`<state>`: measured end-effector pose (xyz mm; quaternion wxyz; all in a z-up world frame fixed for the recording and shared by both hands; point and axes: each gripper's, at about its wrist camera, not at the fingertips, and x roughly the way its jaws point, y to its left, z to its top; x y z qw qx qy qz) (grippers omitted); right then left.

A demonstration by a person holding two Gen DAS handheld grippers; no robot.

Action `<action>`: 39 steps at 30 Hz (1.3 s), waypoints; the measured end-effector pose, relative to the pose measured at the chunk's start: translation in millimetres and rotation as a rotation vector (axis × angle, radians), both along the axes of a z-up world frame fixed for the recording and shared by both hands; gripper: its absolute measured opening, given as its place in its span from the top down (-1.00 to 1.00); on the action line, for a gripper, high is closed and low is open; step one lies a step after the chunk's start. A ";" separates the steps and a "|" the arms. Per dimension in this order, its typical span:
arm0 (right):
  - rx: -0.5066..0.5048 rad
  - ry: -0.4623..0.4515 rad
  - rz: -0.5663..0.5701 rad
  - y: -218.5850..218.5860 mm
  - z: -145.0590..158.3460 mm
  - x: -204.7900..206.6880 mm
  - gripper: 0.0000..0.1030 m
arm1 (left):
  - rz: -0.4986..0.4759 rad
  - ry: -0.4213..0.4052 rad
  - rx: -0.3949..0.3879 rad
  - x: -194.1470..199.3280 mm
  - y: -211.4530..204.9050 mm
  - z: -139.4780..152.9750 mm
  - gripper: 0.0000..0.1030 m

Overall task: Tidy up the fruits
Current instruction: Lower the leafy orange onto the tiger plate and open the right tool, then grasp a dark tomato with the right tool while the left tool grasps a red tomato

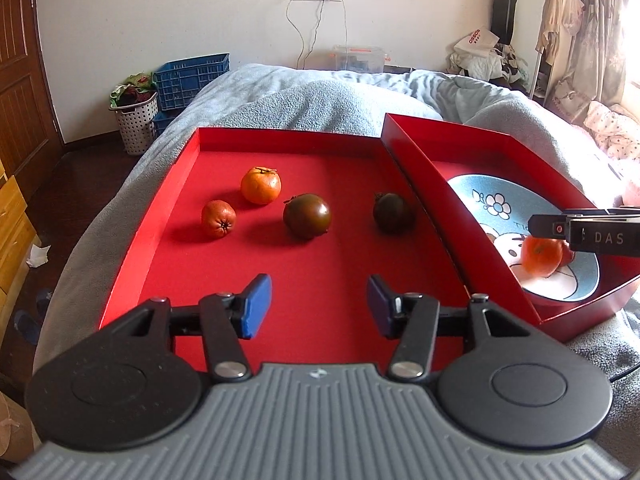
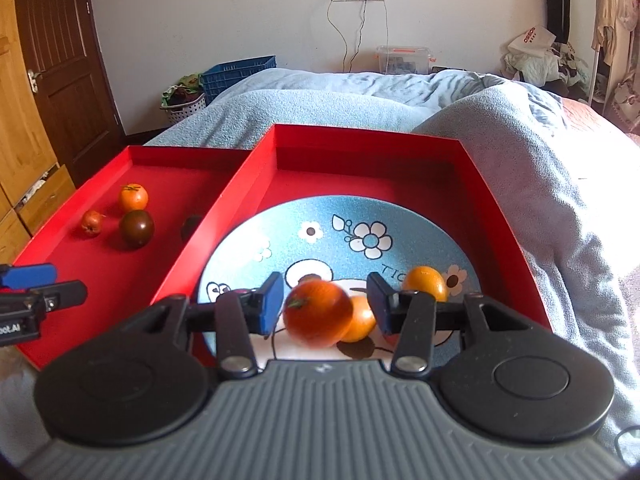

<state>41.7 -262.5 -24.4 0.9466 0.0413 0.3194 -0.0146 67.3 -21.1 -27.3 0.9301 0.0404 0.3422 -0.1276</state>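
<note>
Found the left gripper (image 1: 320, 304) part-way open above the near end of the left red tray (image 1: 176, 184), blue pads apart and nothing between them. Counted four fruits ahead of it on the tray floor, all apart from each other: a small reddish orange (image 1: 218, 219) ahead to the left, a larger mandarin (image 1: 261, 185) just beyond that, a dark tomato (image 1: 307, 216) almost straight ahead, and a second dark tomato (image 1: 394, 213) ahead to the right, near the tray's right wall.

Found the right gripper (image 2: 326, 304) also part-way open, over the blue cartoon plate (image 2: 320, 216) lying in the right red box (image 2: 472, 184). Saw a blurred orange fruit (image 2: 318, 312) in the gap between its pads, close to the left pad and clear of the right one, so not clamped. Noted a yellower orange (image 2: 362, 320) just behind it, touching or nearly so, and a third orange (image 2: 426, 282) on the plate just past the right finger. Could not tell whether the blurred fruit rested on the plate. Saw both boxes side by side on a grey-blue blanket (image 1: 300, 96).
</note>
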 end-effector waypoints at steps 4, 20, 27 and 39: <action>-0.006 -0.026 -0.002 5.5 8.6 1.5 -0.16 | 0.002 0.000 -0.010 3.0 4.3 -2.0 -0.16; -0.049 0.129 0.415 141.1 12.5 88.5 -0.13 | 0.004 0.018 -0.048 7.3 19.3 -16.9 -0.16; -0.078 0.223 0.381 159.1 -10.6 129.4 -0.09 | 0.013 0.028 -0.060 12.0 25.8 -22.6 -0.16; -0.064 0.197 0.401 161.5 -4.6 120.0 0.18 | 0.053 0.063 -0.071 20.2 35.6 -26.1 -0.16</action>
